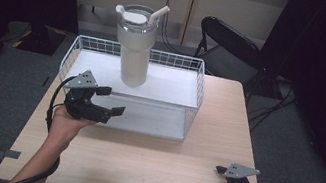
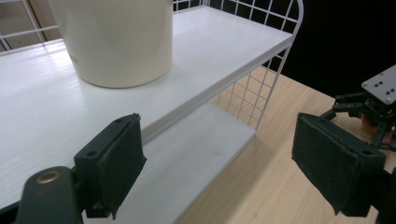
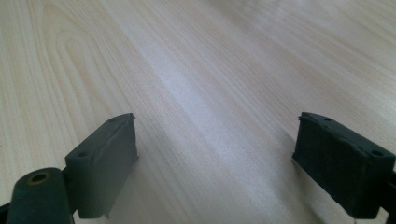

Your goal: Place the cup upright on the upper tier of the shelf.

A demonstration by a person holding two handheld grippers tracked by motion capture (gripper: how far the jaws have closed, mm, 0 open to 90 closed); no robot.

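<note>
A cream tumbler (image 1: 137, 46) with a lid and a straw stands upright on the top shelf of a white wire rack (image 1: 172, 85). My left gripper (image 1: 112, 101) is open at the rack's front left corner, level with the top shelf's front edge and holding nothing. In the left gripper view the tumbler's base (image 2: 116, 42) is ahead and to the left of the open left gripper (image 2: 219, 149), above the lower shelf (image 2: 196, 158). My right gripper (image 1: 214, 178) rests low over the wooden table (image 1: 148, 165) near its front right, open and empty. The right gripper (image 3: 215, 158) looks along bare wood (image 3: 210, 70).
The rack has wire side walls and a wire rear rail (image 1: 199, 93). A black folding chair (image 1: 229, 47) stands behind the table's far right corner. The other gripper (image 2: 378, 102) shows at the right of the left gripper view. Dark curtains flank the scene.
</note>
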